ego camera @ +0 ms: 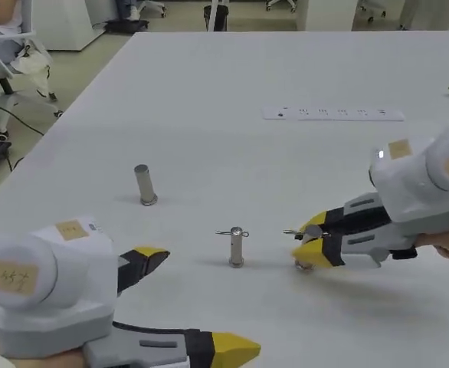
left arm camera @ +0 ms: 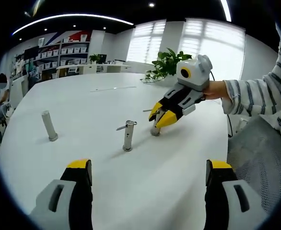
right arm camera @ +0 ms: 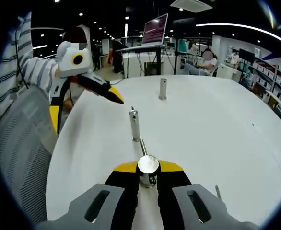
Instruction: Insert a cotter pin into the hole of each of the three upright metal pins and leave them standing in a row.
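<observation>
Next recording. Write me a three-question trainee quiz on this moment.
1. True or false: the left gripper is shut on something.
2. In the head view, which upright pin stands free with a cotter pin through it: A left, B middle, C right?
3. What is the right gripper holding?
Key: 1 false, its jaws are open and empty. 2 B, the middle pin. 3 a metal pin, held upright.

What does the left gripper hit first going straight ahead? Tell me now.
Most likely the middle pin, with its cotter pin in: it stands nearest, slightly left of the line between the open jaws of the left gripper. The right gripper sits farther along, right of that line. Depth is uncertain.
</observation>
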Demonstrator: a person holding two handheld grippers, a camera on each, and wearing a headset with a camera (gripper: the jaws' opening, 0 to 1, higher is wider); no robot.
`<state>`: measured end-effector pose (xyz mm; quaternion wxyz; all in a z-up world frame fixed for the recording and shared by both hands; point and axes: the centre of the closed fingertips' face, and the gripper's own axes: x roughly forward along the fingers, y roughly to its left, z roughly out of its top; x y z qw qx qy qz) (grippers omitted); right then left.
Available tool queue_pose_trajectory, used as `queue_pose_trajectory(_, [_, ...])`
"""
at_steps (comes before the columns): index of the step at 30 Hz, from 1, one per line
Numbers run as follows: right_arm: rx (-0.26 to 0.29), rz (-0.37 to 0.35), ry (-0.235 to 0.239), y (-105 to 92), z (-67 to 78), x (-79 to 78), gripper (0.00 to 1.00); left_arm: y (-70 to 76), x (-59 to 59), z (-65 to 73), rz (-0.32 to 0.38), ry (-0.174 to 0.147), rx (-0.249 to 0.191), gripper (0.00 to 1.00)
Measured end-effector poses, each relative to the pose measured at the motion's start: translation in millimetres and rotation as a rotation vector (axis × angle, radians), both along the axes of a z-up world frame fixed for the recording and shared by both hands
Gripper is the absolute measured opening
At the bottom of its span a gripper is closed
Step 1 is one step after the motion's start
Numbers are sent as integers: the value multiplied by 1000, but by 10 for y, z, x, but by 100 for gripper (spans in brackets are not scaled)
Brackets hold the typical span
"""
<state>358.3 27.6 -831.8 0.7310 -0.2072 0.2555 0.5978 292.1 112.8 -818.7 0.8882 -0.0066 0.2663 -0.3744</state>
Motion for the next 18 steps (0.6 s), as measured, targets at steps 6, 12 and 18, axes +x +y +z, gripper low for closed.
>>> queue_pose_trajectory(6, [5, 1, 2, -13, -9, -7, 14, 23, -2, -4, 3, 2, 3, 99])
queue_pose_trajectory(12, [18, 8, -6, -11, -3, -16, 15, 34, -14, -19, 11, 13, -2, 99])
queue_pose_trajectory(18, [42, 8, 5, -13, 1, -22, 15, 38, -15, -9, 19, 13, -16, 98])
